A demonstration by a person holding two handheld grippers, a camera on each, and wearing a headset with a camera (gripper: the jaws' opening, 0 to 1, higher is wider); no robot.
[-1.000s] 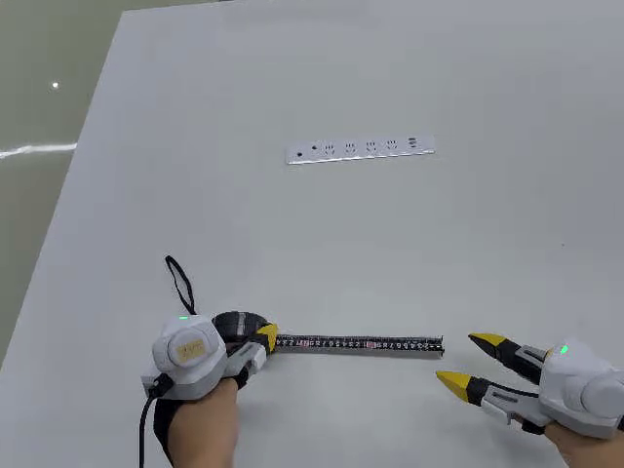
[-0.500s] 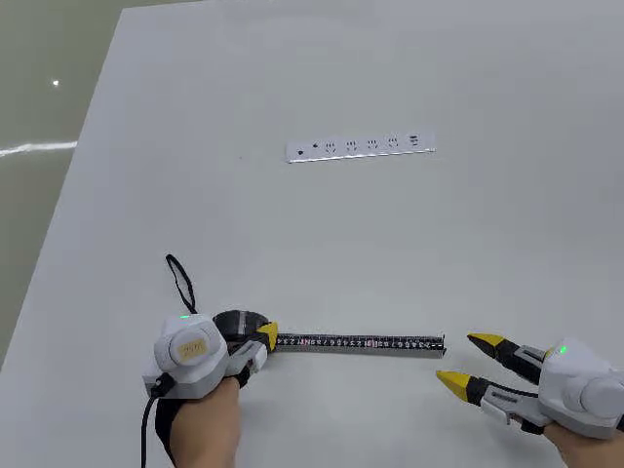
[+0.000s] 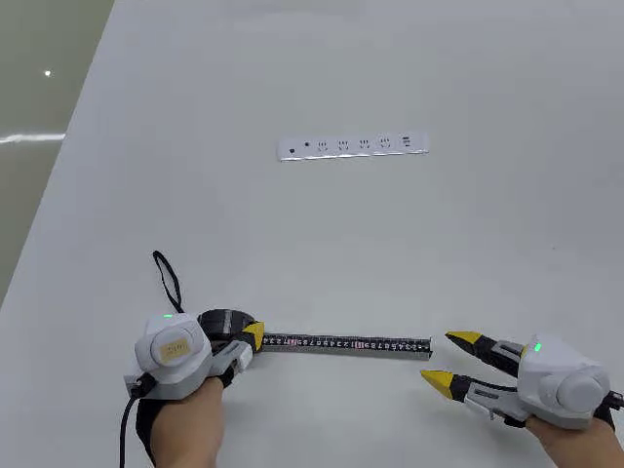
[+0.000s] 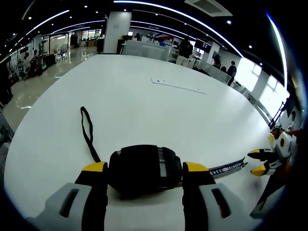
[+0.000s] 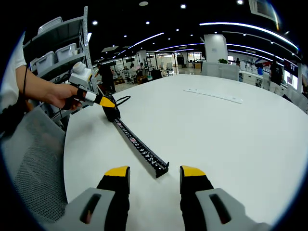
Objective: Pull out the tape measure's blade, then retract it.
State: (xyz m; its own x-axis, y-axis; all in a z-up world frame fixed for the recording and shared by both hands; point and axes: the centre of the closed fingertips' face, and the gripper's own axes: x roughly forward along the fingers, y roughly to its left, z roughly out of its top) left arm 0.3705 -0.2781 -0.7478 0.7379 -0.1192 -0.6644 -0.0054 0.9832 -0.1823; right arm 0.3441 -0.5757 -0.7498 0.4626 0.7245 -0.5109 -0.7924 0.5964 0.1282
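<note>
Head view, lower left: the left tool [image 3: 255, 336] pinches the black tape measure [image 3: 222, 325] on the white counter [image 3: 390, 244]. Its blade [image 3: 346, 343] lies pulled out rightward, the end just short of the right tool [image 3: 447, 357], jaws spread. Farther up lies a power strip [image 3: 353, 146].

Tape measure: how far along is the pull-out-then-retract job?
Done: the blade lies pulled out flat along the table. In hand: the left gripper is shut on the case; the right gripper is open, just short of the blade's tip, not touching it. Left: retracting the blade into the case.
</note>
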